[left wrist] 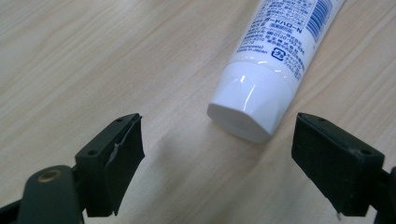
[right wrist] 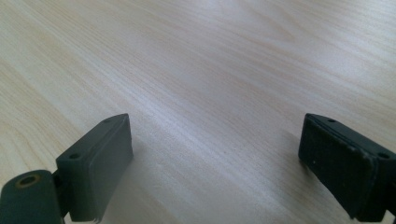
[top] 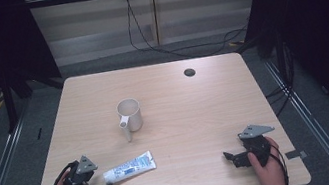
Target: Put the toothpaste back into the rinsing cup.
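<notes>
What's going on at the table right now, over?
Left gripper open, fingers short of the tube's cap. Right gripper open over bare table. Mug stands apart, nothing in the way.

Overhead light, table (top: 181, 115) evenly bright against near-black surroundings in the high view; soft glare streak on the tube cap (left wrist: 250, 105) in the left gripper view, faint shadows under the jaws, pale sheen and blurred wood grain far across the right gripper view.
</notes>
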A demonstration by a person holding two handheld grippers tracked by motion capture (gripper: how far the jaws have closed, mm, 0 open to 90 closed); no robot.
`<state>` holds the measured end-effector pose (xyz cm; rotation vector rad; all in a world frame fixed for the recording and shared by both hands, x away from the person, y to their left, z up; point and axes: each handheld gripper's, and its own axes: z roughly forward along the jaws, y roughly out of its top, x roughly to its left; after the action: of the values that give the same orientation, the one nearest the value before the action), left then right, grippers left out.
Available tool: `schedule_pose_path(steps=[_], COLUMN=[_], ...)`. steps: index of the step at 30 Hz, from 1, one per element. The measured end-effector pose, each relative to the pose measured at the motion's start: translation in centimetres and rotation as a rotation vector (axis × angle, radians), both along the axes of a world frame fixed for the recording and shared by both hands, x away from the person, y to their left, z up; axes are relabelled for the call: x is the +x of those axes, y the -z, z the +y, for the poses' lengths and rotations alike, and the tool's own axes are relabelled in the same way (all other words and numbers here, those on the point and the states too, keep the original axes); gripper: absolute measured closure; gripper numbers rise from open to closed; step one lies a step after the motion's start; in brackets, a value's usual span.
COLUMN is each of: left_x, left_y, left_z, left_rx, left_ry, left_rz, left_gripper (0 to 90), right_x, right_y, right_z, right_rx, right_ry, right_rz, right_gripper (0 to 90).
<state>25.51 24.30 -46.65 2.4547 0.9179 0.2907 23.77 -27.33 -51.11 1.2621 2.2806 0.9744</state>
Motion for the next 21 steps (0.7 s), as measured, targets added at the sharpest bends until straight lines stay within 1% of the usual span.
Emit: schedule_pose_path(steps=[1, 2, 3, 4, 7, 8, 9, 10, 13, 14, 15, 17, 18, 19, 20, 21], left_x=[0.1, 0.2, 0.3, 0.3, 0.5, 0.6, 0.7, 0.8, 1.2, 1.3, 1.5, 1.7, 1.8, 1.9, 2.0, 2.1], left_y=[-0.1, -0.2, -0.3, -0.4, -0.5, -0.6, -0.7, -0.7, -1.0, -1.0, -1.2, -1.3, -1.4, -1.4, -1.5, -1.5], left_z=[-0.1, -0.2, -0.3, -0.4, -0.8, -0.8, -1.0, -1.1, -1.6, -1.8, -1.9, -2.3, -2.5, -2.7, -2.9, -3.1], left_rx=[0.007, 0.009, 0.018, 0.021, 0.018, 0.026, 0.031, 0.027, 0.036, 0.03, 0.041, 0.043, 0.056, 0.053, 0.063, 0.065], left_ry=[0.007, 0.008, 0.01, 0.009, 0.022, 0.032, 0.041, 0.041, 0.052, 0.051, 0.067, 0.071, 0.081, 0.084, 0.094, 0.095], left_rz=[-0.004, 0.009, -0.003, 0.002, 0.017, 0.012, 0.019, 0.019, 0.011, 0.013, 0.012, 0.014, 0.007, 0.014, 0.025, 0.021], left_gripper=[16.7, 17.0, 17.2, 17.5, 19.3, 19.4, 19.4, 19.5, 19.5, 19.6, 20.2, 20.6, 20.6, 20.7, 20.7, 20.8], right_x=[0.0, 0.0, 0.0, 0.0, 0.0, 0.0, 0.0, 0.0, 0.0, 0.0, 0.0, 0.0, 0.0, 0.0, 0.0, 0.0], right_y=[0.0, 0.0, 0.0, 0.0, 0.0, 0.0, 0.0, 0.0, 0.0, 0.0, 0.0, 0.0, 0.0, 0.0, 0.0, 0.0], right_z=[0.0, 0.0, 0.0, 0.0, 0.0, 0.0, 0.0, 0.0, 0.0, 0.0, 0.0, 0.0, 0.0, 0.0, 0.0, 0.0], right_rx=[0.001, 0.0, 0.001, 0.001, 0.001, 0.001, 0.001, 0.001, 0.001, 0.001, 0.001, 0.001, 0.001, 0.001, 0.001, 0.001], right_ry=[0.0, 0.0, 0.0, 0.0, 0.001, 0.0, 0.0, 0.0, 0.0, 0.0, 0.0, 0.0, 0.001, 0.0, 0.001, 0.0], right_rz=[0.0, 0.0, 0.0, 0.0, 0.001, 0.0, 0.0, 0.0, 0.0, 0.0, 0.0, 0.0, 0.001, 0.0, 0.001, 0.0], right_gripper=[9.2, 9.2, 9.2, 9.2, 9.2, 9.2, 9.2, 9.2, 9.2, 9.2, 9.3, 9.2, 9.3, 9.2, 9.2, 9.2])
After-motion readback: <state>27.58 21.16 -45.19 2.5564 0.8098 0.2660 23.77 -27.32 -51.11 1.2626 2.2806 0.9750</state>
